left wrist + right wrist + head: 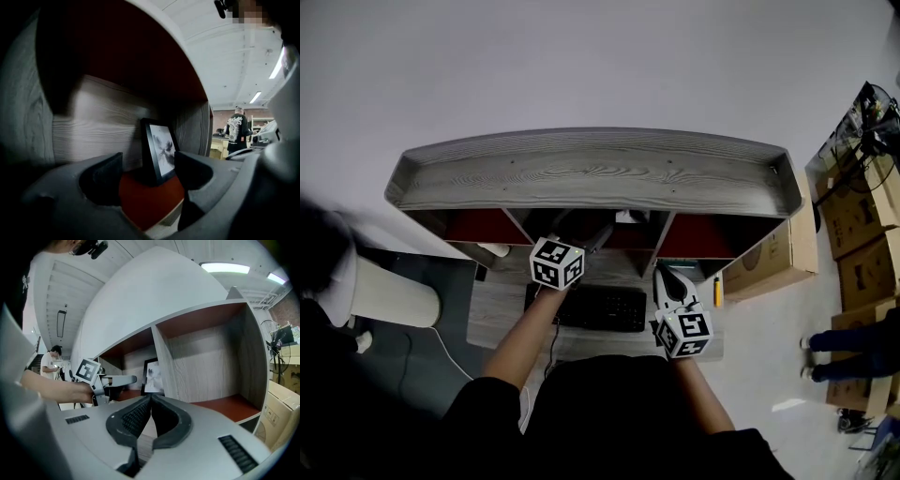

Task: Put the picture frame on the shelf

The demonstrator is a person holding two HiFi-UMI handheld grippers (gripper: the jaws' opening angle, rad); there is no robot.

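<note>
1. Head view: The person is reaching both arms over a desk (492, 317) with a black keyboard (600, 307) on it. The left gripper (581, 242) is pointing into the middle compartment of the grey wooden shelf (600, 178). The right gripper (671, 279) is hovering lower, over the desk just right of the keyboard. Cardboard boxes (853, 216) are standing on the floor at the right.

2. Left gripper view: The two jaws are standing wide apart, and their pads are pressing on nothing. The picture frame (159, 152), black-edged with a grey print, is standing upright beyond them on the compartment's red floor (150, 199). It is sitting close to the back panel and clear of both jaws. A person in a dark printed shirt (236, 131) is standing far off in the room.

3. Right gripper view: This gripper's jaws are meeting at the tips and gripping nothing. Beyond them, the picture frame is showing in the compartment just left of a wooden divider (161, 362), with the left gripper's open jaws pointing at it from the left. The compartment to the right of the divider is showing only its red floor.
</note>
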